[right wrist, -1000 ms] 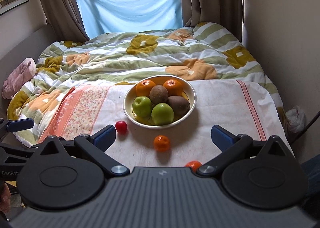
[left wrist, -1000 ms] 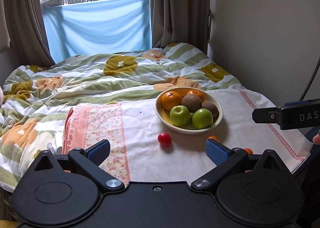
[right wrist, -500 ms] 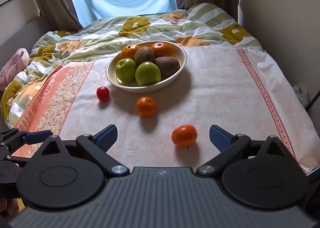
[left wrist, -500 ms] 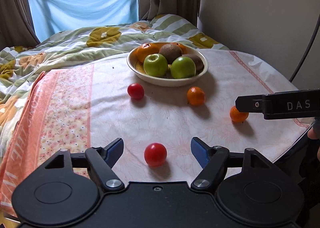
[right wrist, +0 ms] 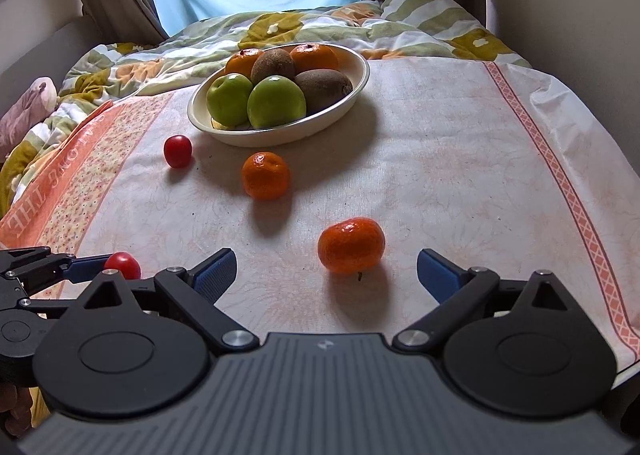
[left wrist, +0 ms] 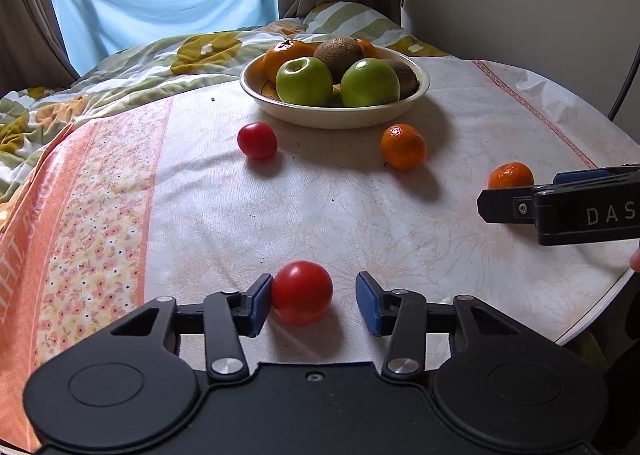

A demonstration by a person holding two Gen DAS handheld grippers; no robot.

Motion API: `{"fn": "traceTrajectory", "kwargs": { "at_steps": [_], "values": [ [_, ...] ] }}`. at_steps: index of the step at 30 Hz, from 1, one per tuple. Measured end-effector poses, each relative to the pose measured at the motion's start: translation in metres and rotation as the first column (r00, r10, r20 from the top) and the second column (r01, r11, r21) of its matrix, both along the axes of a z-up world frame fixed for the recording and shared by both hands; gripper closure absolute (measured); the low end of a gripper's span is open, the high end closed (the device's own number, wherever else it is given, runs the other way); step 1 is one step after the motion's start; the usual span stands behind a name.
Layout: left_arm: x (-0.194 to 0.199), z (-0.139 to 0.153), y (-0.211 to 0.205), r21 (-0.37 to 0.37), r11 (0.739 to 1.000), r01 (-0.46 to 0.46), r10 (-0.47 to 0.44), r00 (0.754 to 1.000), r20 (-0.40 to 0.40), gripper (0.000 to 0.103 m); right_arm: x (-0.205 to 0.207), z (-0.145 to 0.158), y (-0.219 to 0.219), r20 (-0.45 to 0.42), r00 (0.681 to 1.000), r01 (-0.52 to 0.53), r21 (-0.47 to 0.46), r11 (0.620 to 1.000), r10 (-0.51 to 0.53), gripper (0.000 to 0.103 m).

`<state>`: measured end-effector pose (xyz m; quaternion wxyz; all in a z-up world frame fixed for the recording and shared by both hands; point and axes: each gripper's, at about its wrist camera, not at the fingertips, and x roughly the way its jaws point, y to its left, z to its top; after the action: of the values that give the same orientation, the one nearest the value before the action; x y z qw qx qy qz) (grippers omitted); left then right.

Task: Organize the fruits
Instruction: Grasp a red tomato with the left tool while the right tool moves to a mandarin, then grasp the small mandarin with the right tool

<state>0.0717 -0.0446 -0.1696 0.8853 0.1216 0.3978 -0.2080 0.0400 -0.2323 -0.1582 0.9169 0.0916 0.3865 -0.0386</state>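
Note:
A red tomato [left wrist: 302,297] lies on the tablecloth between the pads of my left gripper [left wrist: 314,301]. Its jaws are closing: the left pad touches the tomato, while a gap remains at the right pad. My right gripper [right wrist: 326,269] stands open wide, with a mandarin [right wrist: 351,245] on the cloth just ahead of its fingertips. A cream bowl [left wrist: 332,119] farther back holds green apples, kiwis and oranges. In front of the bowl lie a second tomato [left wrist: 257,140] and a second mandarin [left wrist: 403,146].
The round table wears a white cloth with an orange floral band [left wrist: 92,215] on the left. Its edge [left wrist: 600,315] curves close at the right. Behind it is a bed with a green and yellow quilt [right wrist: 320,27], with curtains and a wall beyond.
Both grippers have come down close to the table. The left jaws have narrowed around the near tomato. The near mandarin now lies just before the right fingertips.

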Motion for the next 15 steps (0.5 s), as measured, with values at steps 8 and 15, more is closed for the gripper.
{"fn": "traceTrajectory", "kwargs": {
  "at_steps": [8,15],
  "values": [
    [0.002,0.001,-0.004,0.007,1.000,-0.030,0.030,1.000,-0.001,0.068,0.008,-0.008,-0.006,-0.011,1.000,-0.012,-0.012,1.000,0.012,0.005],
    [0.001,0.004,-0.001,-0.007,0.998,-0.067,0.066,0.998,-0.017,0.068,0.016,-0.014,-0.014,-0.025,1.000,-0.004,-0.013,1.000,0.004,0.018]
  ]
}}
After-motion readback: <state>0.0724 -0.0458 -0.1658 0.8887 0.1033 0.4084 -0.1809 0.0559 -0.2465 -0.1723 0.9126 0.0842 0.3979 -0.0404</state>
